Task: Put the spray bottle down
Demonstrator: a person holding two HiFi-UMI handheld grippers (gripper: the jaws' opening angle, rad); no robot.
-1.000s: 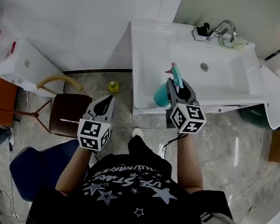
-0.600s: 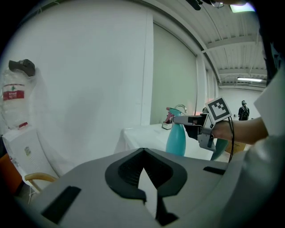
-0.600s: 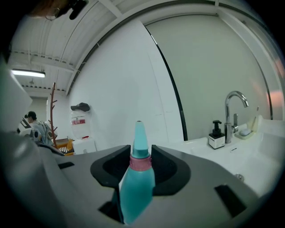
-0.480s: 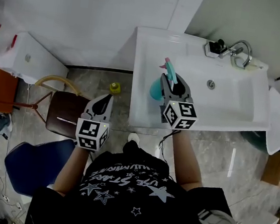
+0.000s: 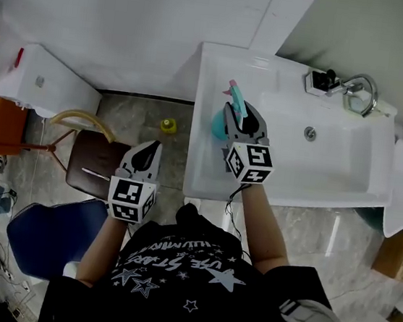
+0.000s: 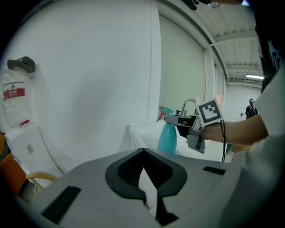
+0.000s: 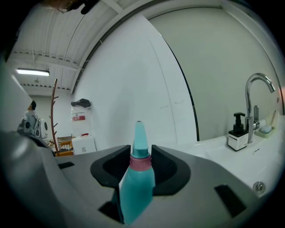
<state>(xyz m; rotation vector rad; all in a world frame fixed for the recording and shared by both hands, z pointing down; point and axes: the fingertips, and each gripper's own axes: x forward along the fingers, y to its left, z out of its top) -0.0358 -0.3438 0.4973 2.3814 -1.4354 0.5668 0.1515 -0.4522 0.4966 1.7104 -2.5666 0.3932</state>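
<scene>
My right gripper (image 5: 238, 111) is shut on a teal spray bottle (image 5: 218, 125) with a pink collar, gripping it at the neck. It holds the bottle upright over the left ledge of the white sink (image 5: 201, 173). In the right gripper view the bottle (image 7: 136, 180) stands between both pads, its nozzle poking up past them. From the left gripper view I see the bottle (image 6: 167, 136) and the right gripper (image 6: 179, 120) ahead by the sink. My left gripper (image 5: 153, 147) hangs over the floor left of the sink, its jaws (image 6: 143, 153) together and empty.
A faucet (image 5: 361, 87) and a soap dispenser (image 5: 320, 81) stand at the back of the sink. On the floor to the left are a brown stool (image 5: 93, 167), a blue chair (image 5: 45, 238), a white cabinet (image 5: 44, 88) and a small yellow object (image 5: 166, 124).
The right gripper carried the bottle from the sink's front edge to over its left ledge. The left gripper shifted a little and stayed shut and empty.
</scene>
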